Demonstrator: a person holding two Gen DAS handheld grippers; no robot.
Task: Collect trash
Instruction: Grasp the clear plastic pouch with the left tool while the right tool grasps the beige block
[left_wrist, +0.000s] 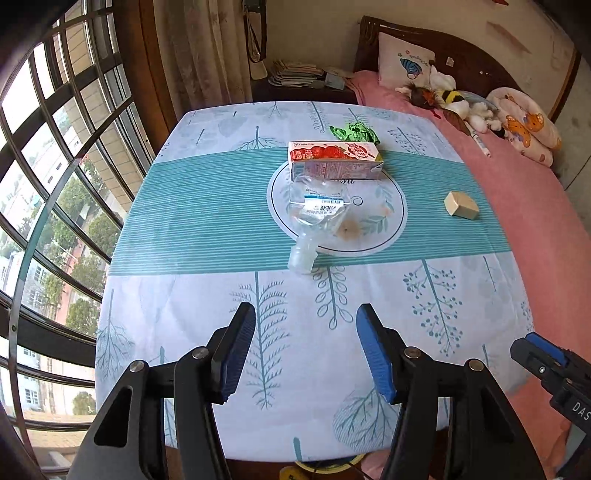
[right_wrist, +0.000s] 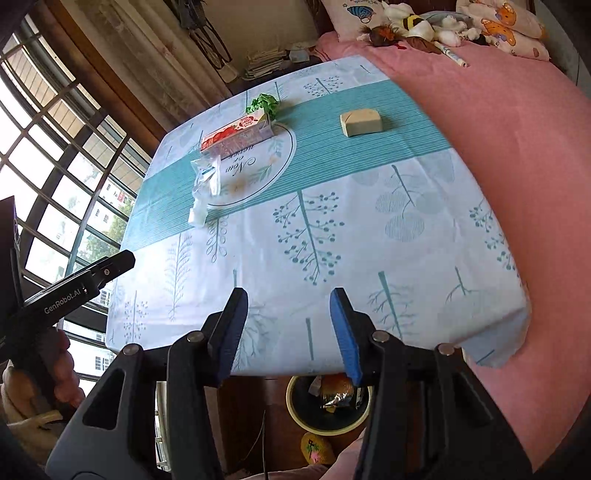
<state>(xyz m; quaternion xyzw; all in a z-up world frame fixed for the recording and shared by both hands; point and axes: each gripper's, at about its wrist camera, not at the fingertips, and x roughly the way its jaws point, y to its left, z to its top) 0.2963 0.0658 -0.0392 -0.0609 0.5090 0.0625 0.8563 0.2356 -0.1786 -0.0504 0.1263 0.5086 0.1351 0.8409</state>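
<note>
Hovering over the near edge of the table (left_wrist: 192, 317), both grippers are angling steeply down. Left gripper (left_wrist: 306, 350) is sitting w/ fingers spread, nothing between; right gripper (right_wrist: 289, 328) likewise released & empty. Trash is lying ahead at 12 o'clock: juice carton (left_wrist: 334, 160), crumpled clear bottle (left_wrist: 317, 210) touching it, green wrapper (left_wrist: 356, 132) behind, beige block (left_wrist: 461, 205) at 2 o'clock. Bin (right_wrist: 327, 402) is showing below the table edge.

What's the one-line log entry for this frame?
left gripper: open, empty | right gripper: open, empty | on table: carton, plastic pouch, green wrapper, beige block
</note>
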